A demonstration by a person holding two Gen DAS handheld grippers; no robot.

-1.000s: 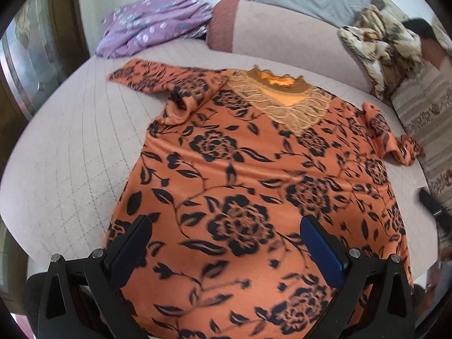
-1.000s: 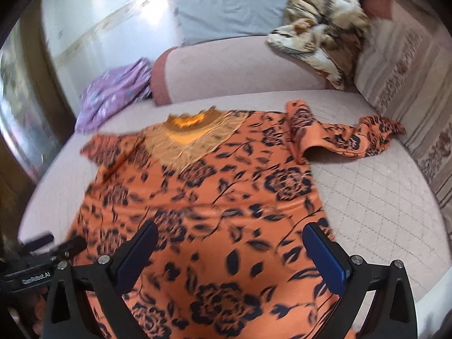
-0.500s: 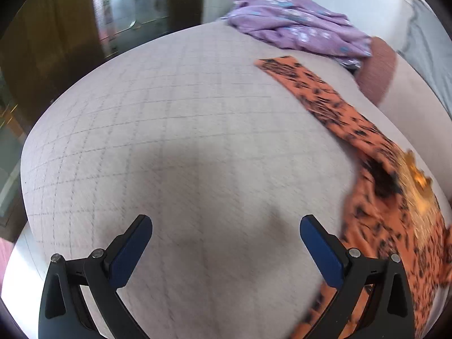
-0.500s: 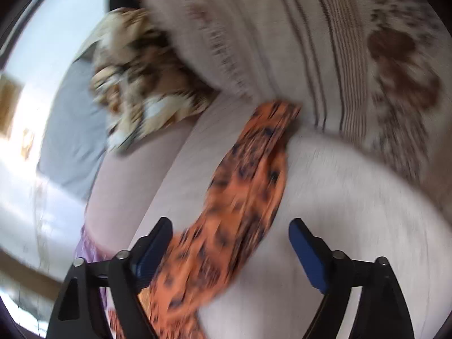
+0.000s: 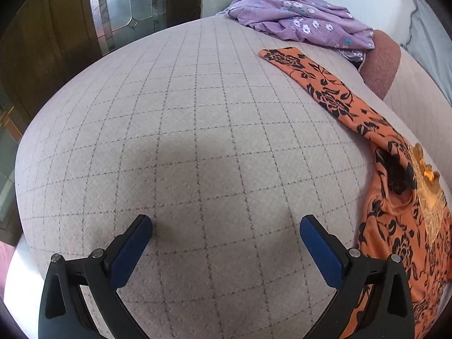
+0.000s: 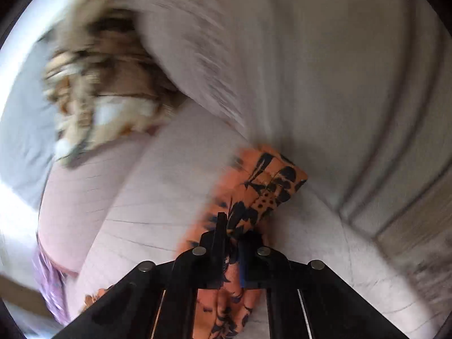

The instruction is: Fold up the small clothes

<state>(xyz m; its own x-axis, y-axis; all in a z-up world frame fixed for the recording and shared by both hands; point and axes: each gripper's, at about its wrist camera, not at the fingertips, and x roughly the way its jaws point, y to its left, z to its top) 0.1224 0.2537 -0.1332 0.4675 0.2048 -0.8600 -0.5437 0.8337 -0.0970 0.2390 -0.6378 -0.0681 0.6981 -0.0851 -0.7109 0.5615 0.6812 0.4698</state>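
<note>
An orange top with black flowers (image 5: pixel 395 197) lies on the quilted bed (image 5: pixel 197 141) at the right edge of the left wrist view, one sleeve (image 5: pixel 310 76) stretched out toward the far side. My left gripper (image 5: pixel 226 234) hovers open over bare quilt, left of the garment, nothing between its blue pads. In the blurred right wrist view the other sleeve (image 6: pixel 265 186) runs between the fingers of my right gripper (image 6: pixel 230 231), which is shut on it near the cuff.
A purple flowered garment (image 5: pixel 296 25) lies crumpled at the far side of the bed beside a pink bolster (image 5: pixel 381 62). A wooden door with glass panes (image 5: pixel 127 8) stands beyond the bed. A brown-and-white patterned cloth (image 6: pixel 99 99) and a striped cushion (image 6: pixel 310 70) lie behind the right sleeve.
Both grippers swung outward from the body of the top, left toward bare quilt, right to the far sleeve. The right gripper closed on that sleeve; the left stayed open.
</note>
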